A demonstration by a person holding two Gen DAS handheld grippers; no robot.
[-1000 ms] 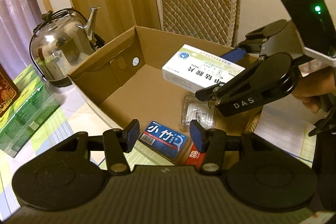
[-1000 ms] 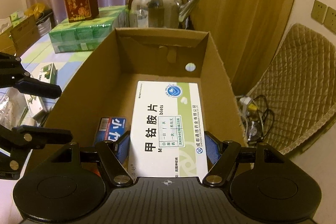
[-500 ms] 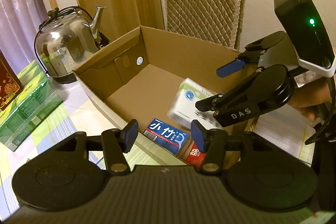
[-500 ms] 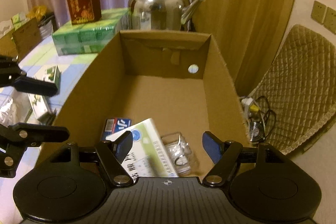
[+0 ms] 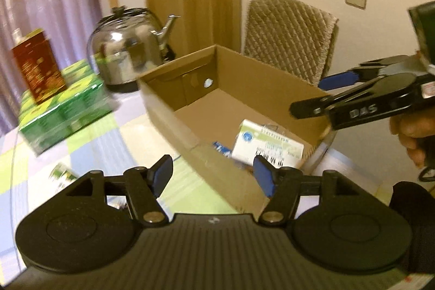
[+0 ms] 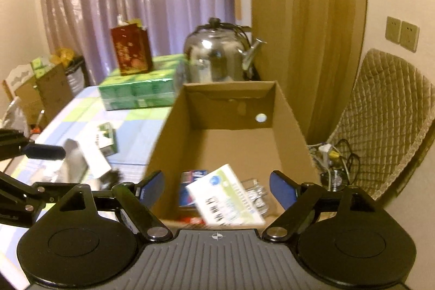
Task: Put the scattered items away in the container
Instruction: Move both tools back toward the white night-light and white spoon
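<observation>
Brown cardboard box (image 6: pixel 231 143) on my bench (image 6: pixel 141 129), with both of my grippers empty above it.

My right gripper (image 6: pixel 217 189) has its blue jaws spread wide and still opening, with nothing pinched between them; the white and green medicine box (image 6: pixel 227 199) lies tilted down inside the cardboard box, on top of a small blue packet (image 6: pixel 191 178) and beside a clear plastic pack (image 6: pixel 255 193). My left gripper (image 5: pixel 213 175) is opening its jaws too, and they hold nothing; it hangs over the near edge of the cardboard box. A small green and white carton (image 6: pixel 106 139) lies out on the checked bench cloth. A shiny metal kettle (image 6: pixel 217 59), a green wrapped pack (image 6: pixel 138 94) and a tall red box (image 6: pixel 130 50) stand behind.
</observation>
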